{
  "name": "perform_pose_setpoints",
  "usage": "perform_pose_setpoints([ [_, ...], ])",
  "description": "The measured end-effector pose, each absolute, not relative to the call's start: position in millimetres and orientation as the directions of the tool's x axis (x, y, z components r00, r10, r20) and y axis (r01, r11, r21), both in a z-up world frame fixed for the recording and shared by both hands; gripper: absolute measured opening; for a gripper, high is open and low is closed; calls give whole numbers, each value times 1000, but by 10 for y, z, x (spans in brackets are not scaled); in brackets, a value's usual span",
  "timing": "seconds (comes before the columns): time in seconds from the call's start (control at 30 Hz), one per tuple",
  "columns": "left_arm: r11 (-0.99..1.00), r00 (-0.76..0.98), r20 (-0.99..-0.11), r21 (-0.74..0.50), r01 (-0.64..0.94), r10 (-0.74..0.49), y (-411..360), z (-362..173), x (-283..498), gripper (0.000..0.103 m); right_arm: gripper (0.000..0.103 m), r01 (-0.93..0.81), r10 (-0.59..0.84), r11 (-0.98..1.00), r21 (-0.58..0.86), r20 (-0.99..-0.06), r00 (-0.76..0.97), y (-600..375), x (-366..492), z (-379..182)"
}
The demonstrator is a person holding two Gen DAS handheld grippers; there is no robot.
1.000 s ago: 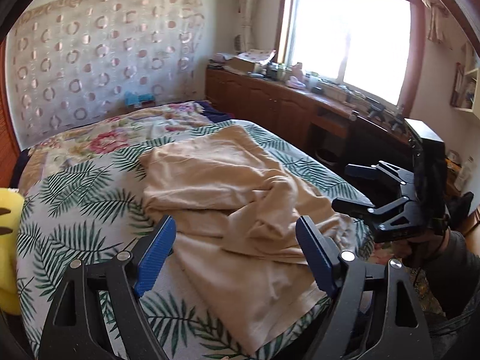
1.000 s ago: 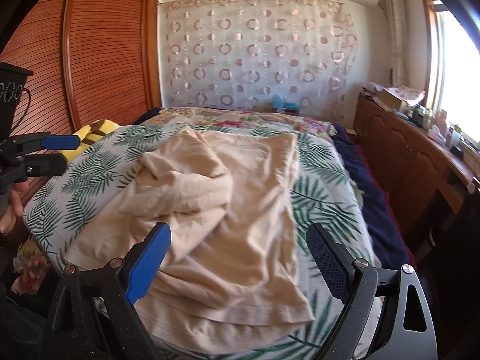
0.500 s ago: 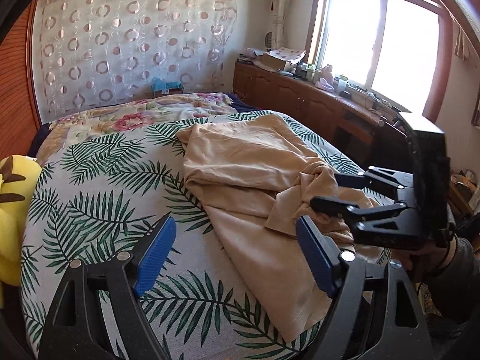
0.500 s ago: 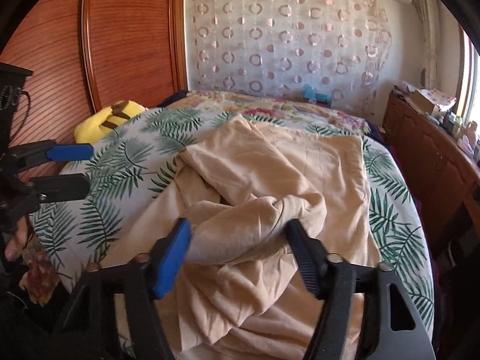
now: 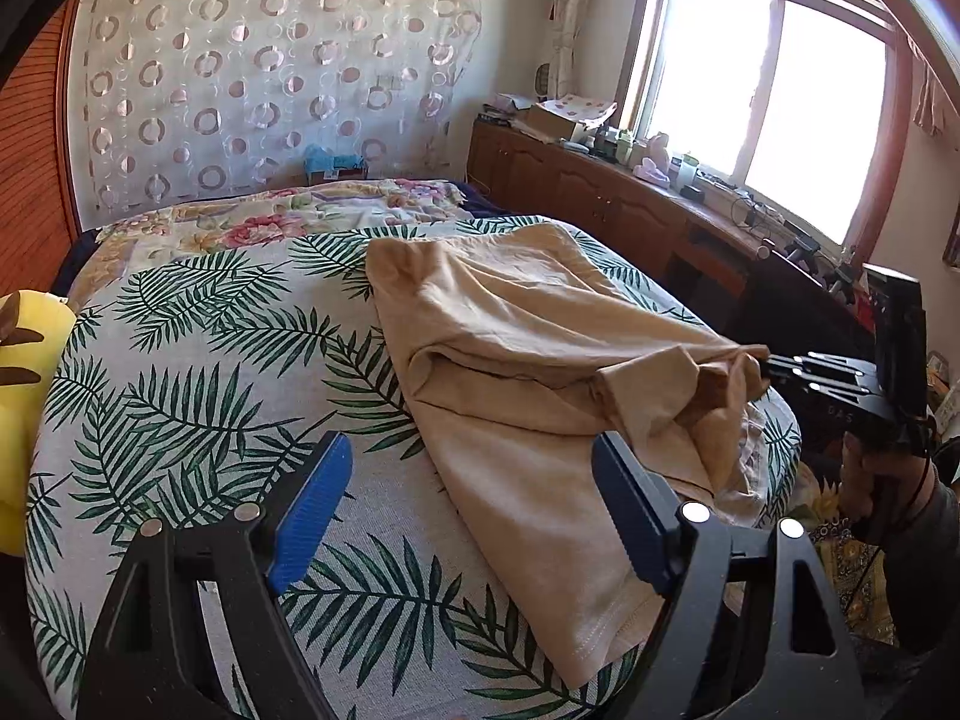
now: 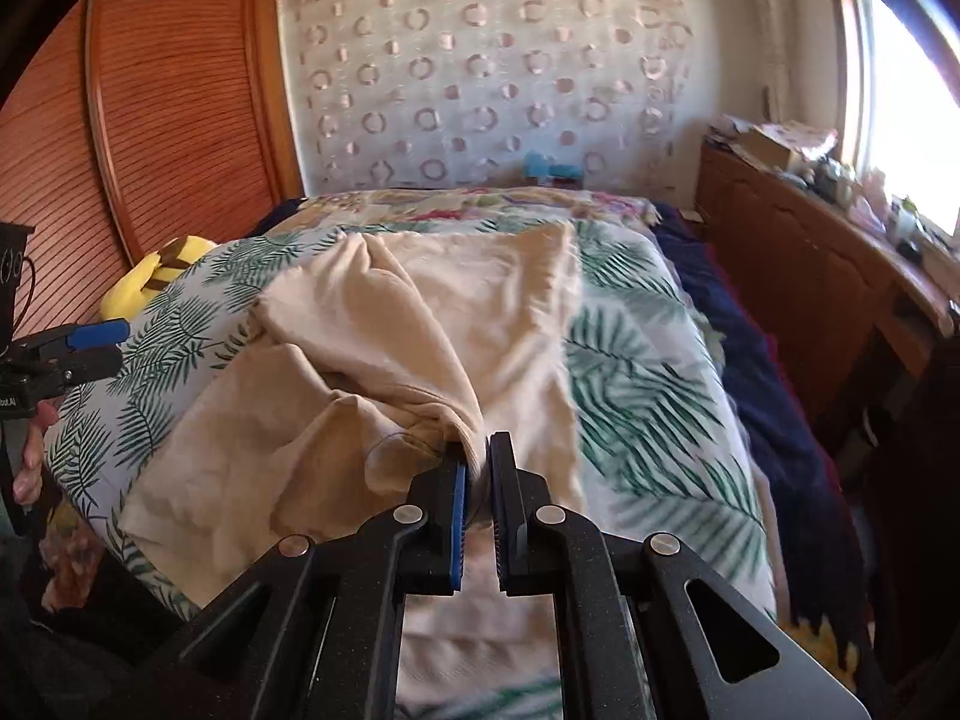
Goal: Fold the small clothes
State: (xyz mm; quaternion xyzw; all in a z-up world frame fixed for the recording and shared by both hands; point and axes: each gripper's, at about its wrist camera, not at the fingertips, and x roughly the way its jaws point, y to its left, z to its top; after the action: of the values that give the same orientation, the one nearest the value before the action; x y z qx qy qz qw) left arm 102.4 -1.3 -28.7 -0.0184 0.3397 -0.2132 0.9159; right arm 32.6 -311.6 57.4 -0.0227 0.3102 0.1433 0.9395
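Currently clamped: right gripper (image 6: 477, 474), centre of the right wrist view, jaws nearly together, closing, with a bunched fold of the beige garment (image 6: 420, 336) pinched between the blue pads. Same grip visible at the right edge of the left wrist view, with the right gripper (image 5: 765, 369) biting the garment's raised corner and lifting it clear of the bedspread. Held by a hand (image 5: 870, 480) at lower right of that view.

Left gripper (image 5: 465, 510): lower centre of the left wrist view, jaws wide apart, nothing between the pads, hovering above the palm-leaf bedspread (image 5: 210, 360). Right pad above the garment's near edge; contact not determinable. Also seen at the left edge of the right wrist view (image 6: 105, 345), apart from the fabric.

Beige garment (image 5: 510, 360): centre and right of centre in the left wrist view, crumpled, partly folded over itself, spread from mid-frame down to the lower right hem.

Yellow plush toy (image 5: 24, 408): left edge, on the bed, well apart from the garment.
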Motion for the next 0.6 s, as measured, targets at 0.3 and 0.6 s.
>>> perform_pose_setpoints([
  [0.3, 914, 681, -619, -171, 369, -391, -24, -313, 1024, 83, 43, -248, 246, 966, 76, -566, 787, -3166, 243, 642],
  [0.6, 917, 689, -615, -169, 361, -385, 4, -320, 999, 83, 60, -435, 373, 900, 22, -552, 745, -2307, 424, 640],
])
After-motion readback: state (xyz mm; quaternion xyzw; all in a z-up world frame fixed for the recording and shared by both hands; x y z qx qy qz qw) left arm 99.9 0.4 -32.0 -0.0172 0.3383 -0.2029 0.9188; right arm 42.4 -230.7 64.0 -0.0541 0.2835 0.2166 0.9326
